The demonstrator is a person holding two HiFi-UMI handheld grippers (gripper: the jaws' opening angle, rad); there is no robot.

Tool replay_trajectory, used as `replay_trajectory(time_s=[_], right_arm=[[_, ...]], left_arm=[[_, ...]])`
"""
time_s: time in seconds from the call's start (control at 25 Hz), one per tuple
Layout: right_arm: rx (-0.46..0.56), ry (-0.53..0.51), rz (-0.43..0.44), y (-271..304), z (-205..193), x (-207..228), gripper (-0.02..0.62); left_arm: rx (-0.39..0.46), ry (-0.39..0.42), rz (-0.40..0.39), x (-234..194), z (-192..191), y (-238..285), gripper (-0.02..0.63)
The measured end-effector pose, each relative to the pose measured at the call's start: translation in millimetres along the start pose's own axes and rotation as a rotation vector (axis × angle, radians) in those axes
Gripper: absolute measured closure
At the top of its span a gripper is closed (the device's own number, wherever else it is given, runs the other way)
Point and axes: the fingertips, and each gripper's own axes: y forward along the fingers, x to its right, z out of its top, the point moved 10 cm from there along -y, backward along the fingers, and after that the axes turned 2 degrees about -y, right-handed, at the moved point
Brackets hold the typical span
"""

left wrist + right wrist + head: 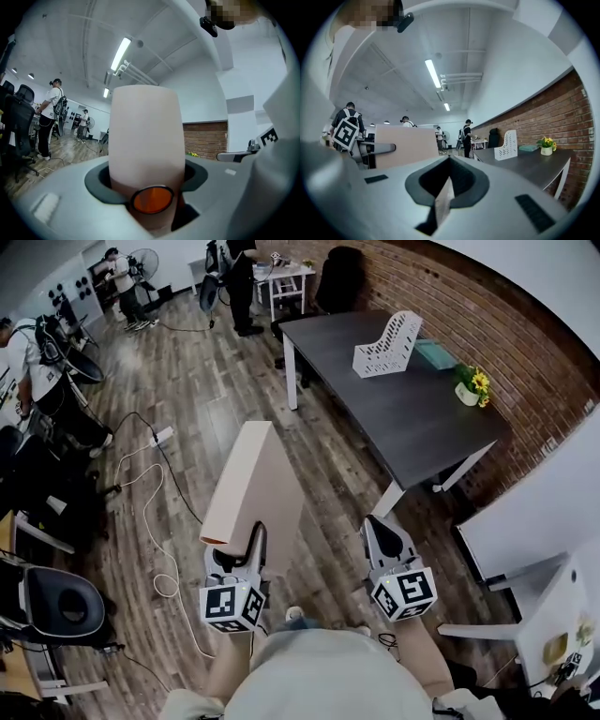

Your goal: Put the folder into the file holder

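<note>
Left gripper (246, 549): its tongs are pinching the near end of the folder (251, 486), spread wide around its thick spine.
Right gripper (382, 538): its tongs are pressing together on nothing, hanging at lower right of the head view.
Folder's place: it is jutting forward from the left gripper in the middle of the head view, over the wooden floor, well apart from the desk (403, 423).
File holder (387, 345): it is standing on the desk at upper right of the head view, with no folder in it.
Slip risk: the folder is being held by one end only, so its long free part is likely pulling down on the grip; a quick swing may be enough to make it pivot or slide out.
Floor risk: a white cable (155, 521) is looping across the boards at left of centre, so a step that way could catch it.
Insertion risk: the holder looks light and nothing is steadying it; a folder coming in crooked may push it along the desk or tip it.
Neighbour risk: a flower pot (472, 387) and a teal item (438, 354) are sitting near the holder, so an overshoot could knock them.
</note>
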Motion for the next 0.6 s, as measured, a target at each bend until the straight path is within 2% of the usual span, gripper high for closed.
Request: replay_trajectory(time_s=[0.28, 0.36, 0.48, 0.6], right_arm=[[-0.020, -0.001, -0.046, 10.9, -5.2, -7.6, 0.589], [-0.011, 0.009, -0.043, 17.8, -8.0, -10.3, 0.492], [-0.002, 0.021, -0.039, 29.8, -10.5, -14.2, 0.386], [0.007, 0.030, -0.038, 43.4, -12.7, -20.9, 0.319]], left_arm=[[0.006, 0.011, -0.033, -10.6, 2.0, 10.8, 0.333], [0.005, 0.014, -0.047, -16.9, 2.1, 16.7, 0.333], [-0.002, 0.013, -0.069, -26.7, 2.9, 26.4, 0.333], [-0.006, 0.020, -0.090, -39.5, 4.2, 35.4, 0.333]])
